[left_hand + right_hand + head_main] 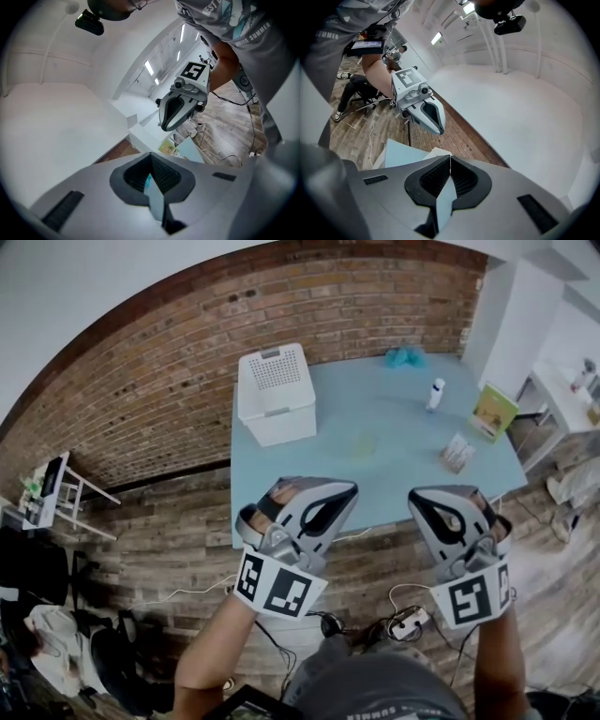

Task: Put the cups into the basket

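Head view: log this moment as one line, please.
left gripper: shut, empty | right gripper: shut, empty | basket: on table, far left corner | cups: none held

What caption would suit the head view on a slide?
Left gripper and right gripper, both shut, held before a blue table bearing a white basket.

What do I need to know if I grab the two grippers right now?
Left gripper: jaws together, nothing in them.
Right gripper: jaws together, nothing in them.
Both are held out level in front of the near edge of the blue table, touching nothing.
The white basket stands at the table's far left; no cup shows in it.
Cups: I can't pick them out for sure. The teal heap at the far edge may be them. A white bottle stands near it.
Done: nothing yet. Left: find the cups and put each into the basket.
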`<move>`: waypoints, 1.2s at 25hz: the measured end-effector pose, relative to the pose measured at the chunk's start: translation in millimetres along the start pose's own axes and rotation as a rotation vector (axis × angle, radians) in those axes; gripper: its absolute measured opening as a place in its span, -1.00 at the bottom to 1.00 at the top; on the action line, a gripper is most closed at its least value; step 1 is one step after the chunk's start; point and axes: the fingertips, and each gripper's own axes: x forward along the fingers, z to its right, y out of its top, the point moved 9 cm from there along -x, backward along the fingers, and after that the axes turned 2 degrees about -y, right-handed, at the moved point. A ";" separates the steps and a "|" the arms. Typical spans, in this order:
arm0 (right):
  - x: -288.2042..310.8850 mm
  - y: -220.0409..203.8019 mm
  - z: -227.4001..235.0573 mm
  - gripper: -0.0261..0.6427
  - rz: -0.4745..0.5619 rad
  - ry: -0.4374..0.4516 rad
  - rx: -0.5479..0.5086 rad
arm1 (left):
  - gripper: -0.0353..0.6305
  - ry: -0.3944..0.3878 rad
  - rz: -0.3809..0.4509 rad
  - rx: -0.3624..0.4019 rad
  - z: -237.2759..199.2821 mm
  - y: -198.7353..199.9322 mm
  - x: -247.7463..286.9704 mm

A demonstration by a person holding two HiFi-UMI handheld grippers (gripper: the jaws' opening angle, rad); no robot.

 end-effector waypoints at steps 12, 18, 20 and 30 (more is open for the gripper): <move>43.3 14.8 3.3 -0.88 -0.084 -0.038 -0.014 | -0.90 -0.016 0.081 -0.025 -30.3 -44.8 -4.9; 51.8 11.0 9.0 -0.88 -0.093 -0.034 -0.018 | -0.90 -0.011 0.088 -0.035 -35.4 -50.7 0.9; 52.4 6.1 10.9 -0.88 -0.091 -0.029 -0.016 | -0.90 -0.011 0.083 -0.033 -35.3 -50.7 5.4; 59.7 -40.8 46.3 -0.88 -0.020 0.000 -0.007 | -0.90 0.025 0.007 -0.015 -48.8 -43.7 52.0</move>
